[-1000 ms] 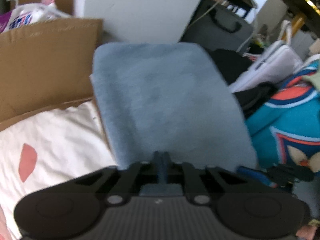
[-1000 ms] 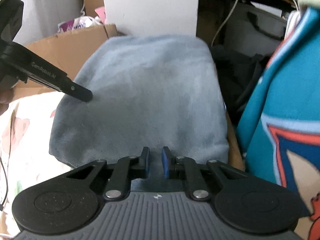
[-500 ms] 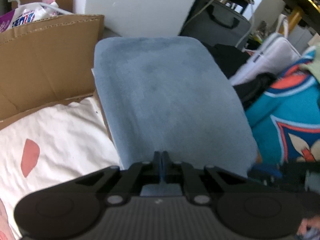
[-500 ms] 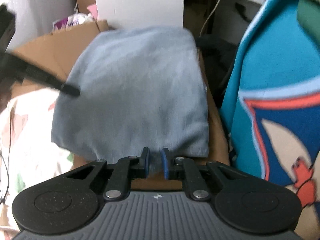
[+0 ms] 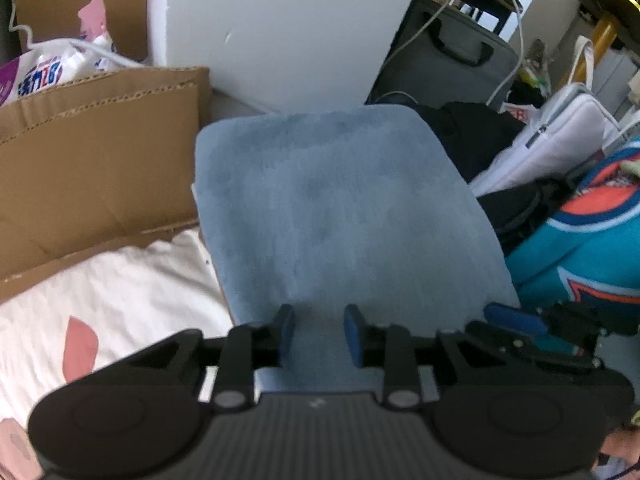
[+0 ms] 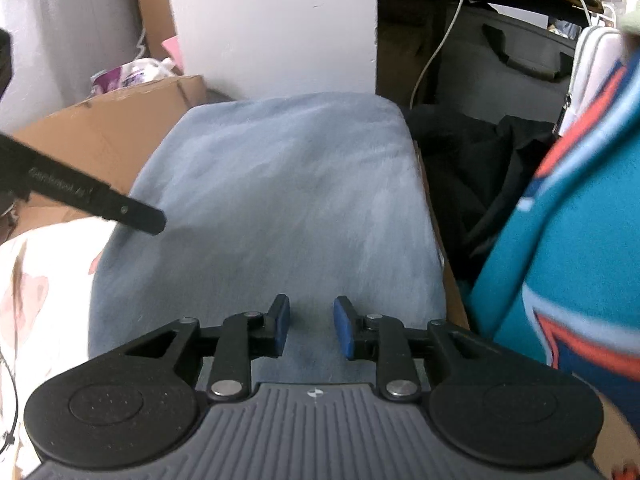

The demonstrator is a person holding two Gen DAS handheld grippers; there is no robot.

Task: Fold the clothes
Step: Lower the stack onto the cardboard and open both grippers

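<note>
While both sets of fingers spread open, gripping nothing, the folded blue fleece cloth (image 5: 344,216) lies directly ahead, its near edge under left gripper (image 5: 319,334) and right gripper (image 6: 311,326).

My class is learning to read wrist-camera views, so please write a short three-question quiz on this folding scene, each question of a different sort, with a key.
1. True or false: the blue cloth lies folded, both grippers near its near edge.
2. What lies right of the cloth? A. teal garment B. a red bucket C. a mirror
3. Fill in: left of the cloth stands a brown ____ box.

Key:
1. True; the left gripper and right gripper are opening, pads clear of the cloth.
2. A
3. cardboard
</note>
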